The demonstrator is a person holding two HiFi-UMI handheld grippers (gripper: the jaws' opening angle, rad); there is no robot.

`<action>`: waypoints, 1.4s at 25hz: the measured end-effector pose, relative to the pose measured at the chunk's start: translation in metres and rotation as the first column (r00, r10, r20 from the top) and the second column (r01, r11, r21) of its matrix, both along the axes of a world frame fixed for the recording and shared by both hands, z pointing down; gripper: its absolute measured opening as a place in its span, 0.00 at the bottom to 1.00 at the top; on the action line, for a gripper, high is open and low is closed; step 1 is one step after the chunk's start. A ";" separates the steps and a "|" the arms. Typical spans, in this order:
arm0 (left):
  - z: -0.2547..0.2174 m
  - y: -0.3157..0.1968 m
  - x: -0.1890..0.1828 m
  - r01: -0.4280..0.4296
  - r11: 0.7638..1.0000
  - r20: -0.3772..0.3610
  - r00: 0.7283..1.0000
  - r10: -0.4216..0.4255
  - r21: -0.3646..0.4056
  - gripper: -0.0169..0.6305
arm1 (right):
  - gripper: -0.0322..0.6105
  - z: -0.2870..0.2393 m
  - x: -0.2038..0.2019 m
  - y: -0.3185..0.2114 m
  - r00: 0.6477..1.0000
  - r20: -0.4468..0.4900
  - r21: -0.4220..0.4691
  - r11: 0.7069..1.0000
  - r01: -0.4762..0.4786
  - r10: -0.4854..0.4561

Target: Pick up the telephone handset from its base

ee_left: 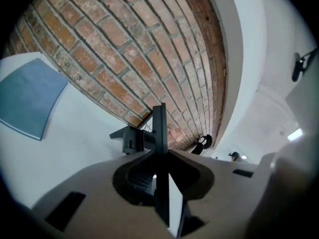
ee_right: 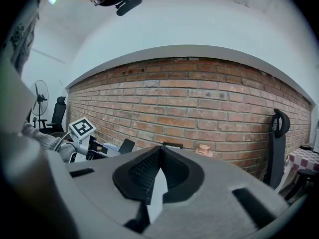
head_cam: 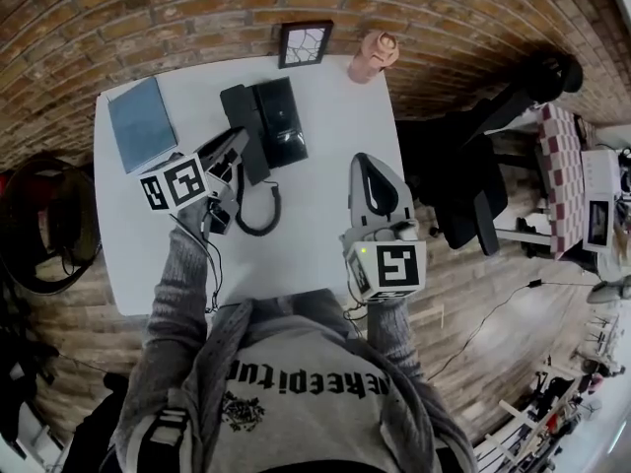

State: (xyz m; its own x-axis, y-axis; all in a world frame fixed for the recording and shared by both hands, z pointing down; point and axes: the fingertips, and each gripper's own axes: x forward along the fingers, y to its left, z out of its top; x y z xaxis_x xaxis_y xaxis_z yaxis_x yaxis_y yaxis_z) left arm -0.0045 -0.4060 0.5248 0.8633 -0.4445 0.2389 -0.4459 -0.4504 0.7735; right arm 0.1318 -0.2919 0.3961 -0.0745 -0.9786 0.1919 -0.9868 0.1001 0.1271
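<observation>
The black telephone base (head_cam: 283, 121) sits at the back middle of the white table (head_cam: 315, 254). The black handset (head_cam: 242, 111) lies along the base's left side, and its coiled cord (head_cam: 259, 225) loops down onto the table. My left gripper (head_cam: 237, 146) is shut on the handset's lower half. In the left gripper view the handset (ee_left: 159, 126) stands edge-on between the pads of the left gripper (ee_left: 160, 156), raised above the table. My right gripper (head_cam: 375, 180) hovers over the table's right side, shut and empty, as the right gripper view (ee_right: 159, 151) confirms.
A blue book (head_cam: 143, 123) lies at the table's back left. A picture frame (head_cam: 304, 43) and a terracotta figure (head_cam: 373, 55) stand against the brick wall. A black office chair (head_cam: 473, 166) is right of the table.
</observation>
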 end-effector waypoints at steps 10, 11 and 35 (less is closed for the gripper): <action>-0.071 0.035 -0.036 0.158 0.953 0.099 0.977 -0.188 0.257 0.14 | 0.05 -0.017 -0.011 0.008 0.992 0.019 0.061 0.991 0.120 -0.122; -0.076 0.040 -0.039 0.173 0.947 0.102 0.973 -0.207 0.272 0.14 | 0.05 -0.019 -0.011 0.010 0.991 0.021 0.069 0.989 0.132 -0.133; -0.191 0.183 -0.064 0.393 0.722 0.077 0.849 -0.523 0.569 0.13 | 0.05 -0.076 -0.009 0.084 0.935 -0.003 0.190 0.917 0.350 -0.356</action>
